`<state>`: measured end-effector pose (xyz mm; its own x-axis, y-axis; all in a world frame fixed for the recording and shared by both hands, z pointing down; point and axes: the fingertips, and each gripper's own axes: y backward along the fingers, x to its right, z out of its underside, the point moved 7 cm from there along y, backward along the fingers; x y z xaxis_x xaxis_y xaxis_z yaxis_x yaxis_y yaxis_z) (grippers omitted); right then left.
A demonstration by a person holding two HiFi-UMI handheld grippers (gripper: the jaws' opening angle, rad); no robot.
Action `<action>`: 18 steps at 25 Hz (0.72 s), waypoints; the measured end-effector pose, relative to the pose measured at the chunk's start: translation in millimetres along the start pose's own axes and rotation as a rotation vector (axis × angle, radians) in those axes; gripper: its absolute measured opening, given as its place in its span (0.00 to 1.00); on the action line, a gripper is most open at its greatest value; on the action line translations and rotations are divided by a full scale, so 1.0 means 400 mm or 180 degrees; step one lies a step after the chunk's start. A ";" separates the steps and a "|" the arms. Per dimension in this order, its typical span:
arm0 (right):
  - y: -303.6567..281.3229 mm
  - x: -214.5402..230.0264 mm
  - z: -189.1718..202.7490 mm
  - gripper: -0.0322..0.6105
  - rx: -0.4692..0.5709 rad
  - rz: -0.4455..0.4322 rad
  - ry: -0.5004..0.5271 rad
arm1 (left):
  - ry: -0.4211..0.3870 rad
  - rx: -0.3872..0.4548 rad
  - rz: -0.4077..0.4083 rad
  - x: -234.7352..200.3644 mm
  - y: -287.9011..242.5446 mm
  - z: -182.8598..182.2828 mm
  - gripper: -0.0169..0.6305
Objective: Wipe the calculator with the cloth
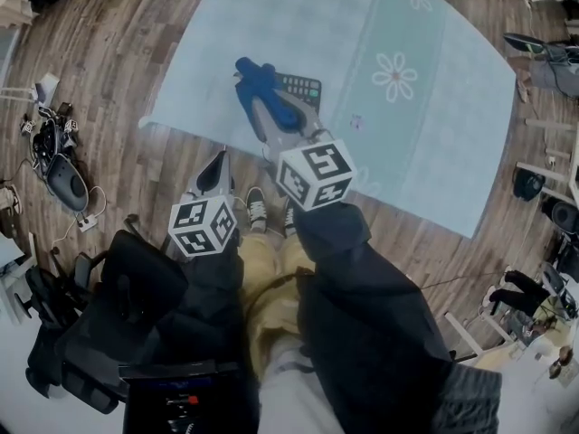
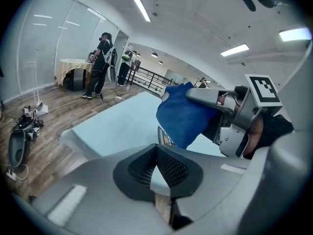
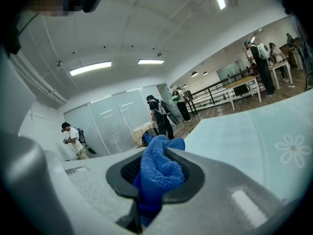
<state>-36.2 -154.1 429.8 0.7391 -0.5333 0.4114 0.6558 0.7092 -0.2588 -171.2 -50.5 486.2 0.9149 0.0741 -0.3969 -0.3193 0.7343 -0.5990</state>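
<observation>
Head view and both tool views. No brand or label is legible; the print on the calculator (image 1: 304, 89) is too small to read, and the only markings are the black-and-white squares on my tools' cubes.

The counter (image 1: 434, 125) is covered in pale blue fabric printed with white flowers. It stands on a wood-plank floor (image 1: 136, 52) in a hall with glass partitions, strip ceiling lights and people standing at the far side.

My right tool (image 1: 271, 114) pinches a bunched blue cloth (image 1: 260, 81) between its jaws, and the cloth lies over the left end of the calculator, which sits near the counter's near-left corner.

My left tool (image 2: 156, 151) hangs beside the counter's near edge, jaws pressed together at the tips and holding nothing.
</observation>
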 end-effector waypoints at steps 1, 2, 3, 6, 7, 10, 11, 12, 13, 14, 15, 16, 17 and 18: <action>0.023 -0.002 -0.013 0.14 0.0046 0.0041 0.0019 | -0.0016 0.0039 0.0017 0.007 0.005 -0.010 0.03; 0.047 -0.003 -0.027 0.14 0.0096 0.0087 0.0046 | -0.0036 0.0082 0.0038 0.016 0.008 -0.022 0.03; 0.073 -0.003 -0.041 0.14 0.0149 0.0138 0.0073 | -0.0060 0.0130 0.0065 0.027 0.011 -0.034 0.03; 0.160 -0.003 -0.082 0.14 0.0296 0.0313 0.0113 | -0.0139 0.0268 0.0153 0.071 0.034 -0.069 0.03; 0.193 -0.007 -0.096 0.14 0.0340 0.0371 0.0110 | -0.0162 0.0308 0.0182 0.089 0.050 -0.079 0.03; 0.277 -0.026 -0.144 0.14 0.0491 0.0522 0.0139 | -0.0235 0.0457 0.0279 0.137 0.094 -0.121 0.03; 0.300 -0.032 -0.160 0.14 0.0540 0.0562 0.0166 | -0.0257 0.0513 0.0309 0.151 0.105 -0.137 0.03; 0.322 -0.037 -0.175 0.14 0.0582 0.0597 0.0191 | -0.0273 0.0565 0.0333 0.166 0.116 -0.152 0.03; 0.347 -0.042 -0.189 0.14 0.0618 0.0631 0.0210 | -0.0287 0.0613 0.0354 0.181 0.127 -0.165 0.03; 0.372 -0.046 -0.202 0.14 0.0653 0.0668 0.0222 | -0.0303 0.0659 0.0374 0.198 0.139 -0.178 0.03; 0.398 -0.049 -0.215 0.14 0.0689 0.0707 0.0229 | -0.0325 0.0705 0.0396 0.215 0.150 -0.191 0.03; 0.422 -0.051 -0.226 0.14 0.0728 0.0746 0.0230 | -0.0354 0.0752 0.0419 0.231 0.161 -0.204 0.03; 0.444 -0.053 -0.237 0.14 0.0770 0.0784 0.0229 | -0.0393 0.0803 0.0444 0.247 0.172 -0.219 0.03; 0.463 -0.053 -0.248 0.14 0.0818 0.0819 0.0226 | -0.0440 0.0860 0.0469 0.261 0.181 -0.236 0.03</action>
<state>84.9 -57.3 286.6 0.8895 -0.3468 0.2976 0.3938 0.9121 -0.1142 -121.9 -53.3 335.8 0.8945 0.2700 -0.3564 -0.3906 0.8598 -0.3289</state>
